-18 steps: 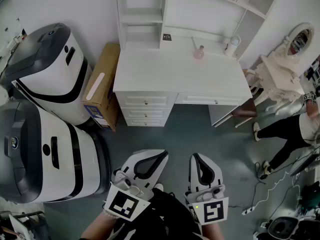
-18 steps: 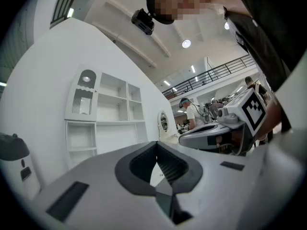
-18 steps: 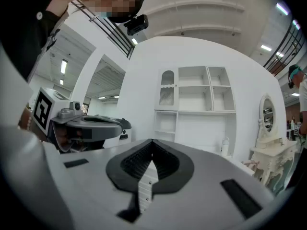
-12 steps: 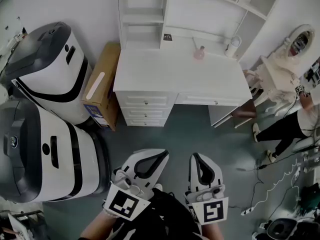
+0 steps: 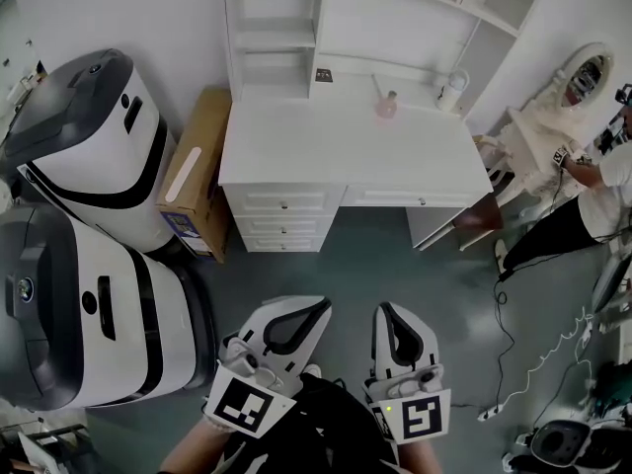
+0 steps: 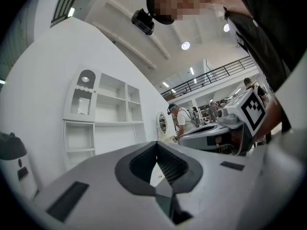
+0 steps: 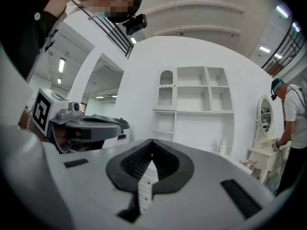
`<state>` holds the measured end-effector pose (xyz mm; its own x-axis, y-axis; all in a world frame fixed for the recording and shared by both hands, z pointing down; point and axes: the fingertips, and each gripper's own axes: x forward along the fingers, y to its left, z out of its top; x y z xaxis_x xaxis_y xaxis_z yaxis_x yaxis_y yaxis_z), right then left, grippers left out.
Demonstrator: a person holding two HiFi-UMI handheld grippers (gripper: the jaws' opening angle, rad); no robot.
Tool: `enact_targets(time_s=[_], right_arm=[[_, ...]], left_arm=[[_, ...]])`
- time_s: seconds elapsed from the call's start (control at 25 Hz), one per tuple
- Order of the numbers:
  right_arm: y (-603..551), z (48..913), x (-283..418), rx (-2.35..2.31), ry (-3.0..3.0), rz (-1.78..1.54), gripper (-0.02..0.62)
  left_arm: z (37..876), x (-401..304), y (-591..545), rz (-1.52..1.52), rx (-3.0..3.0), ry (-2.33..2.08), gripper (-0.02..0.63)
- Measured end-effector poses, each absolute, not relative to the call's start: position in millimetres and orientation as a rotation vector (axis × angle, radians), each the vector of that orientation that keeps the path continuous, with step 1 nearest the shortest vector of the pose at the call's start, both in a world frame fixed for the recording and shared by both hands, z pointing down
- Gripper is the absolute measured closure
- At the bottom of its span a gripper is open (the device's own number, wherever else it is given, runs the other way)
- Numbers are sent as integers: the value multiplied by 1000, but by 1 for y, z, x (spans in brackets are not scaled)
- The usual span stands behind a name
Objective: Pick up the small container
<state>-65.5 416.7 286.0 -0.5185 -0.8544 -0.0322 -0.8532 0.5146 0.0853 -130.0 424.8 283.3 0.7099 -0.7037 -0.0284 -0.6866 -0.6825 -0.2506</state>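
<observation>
A white desk [image 5: 346, 151] with shelves stands against the far wall. On its back edge sit a small pink container [image 5: 385, 108] and a white bottle [image 5: 453, 87]. My left gripper [image 5: 321, 307] and right gripper [image 5: 383, 310] are held low and close to me, well short of the desk, over the grey floor. Both are shut with nothing between the jaws. In the left gripper view the left gripper [image 6: 156, 143] points level at the shelves. The right gripper [image 7: 152, 141] points at the desk, where the white bottle [image 7: 223, 146] shows.
Two large white-and-black machines [image 5: 89, 146] [image 5: 94, 309] stand at the left, with a cardboard box [image 5: 193, 181] beside the desk. A white vanity with an oval mirror [image 5: 578, 72] and a person [image 5: 592, 200] are at the right. Cables [image 5: 533, 363] lie on the floor.
The person at the right has moved up toward the vanity. The head view has shifted slightly. Both grippers stay in place, shut.
</observation>
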Motion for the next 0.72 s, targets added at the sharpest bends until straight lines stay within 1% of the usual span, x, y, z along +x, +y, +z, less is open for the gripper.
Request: enact_targets(time_s=[0.72], right_arm=[[443, 296, -68, 1670, -2588, -139, 594]], left_arm=[[286, -138, 440, -49, -2723, 996, 604]])
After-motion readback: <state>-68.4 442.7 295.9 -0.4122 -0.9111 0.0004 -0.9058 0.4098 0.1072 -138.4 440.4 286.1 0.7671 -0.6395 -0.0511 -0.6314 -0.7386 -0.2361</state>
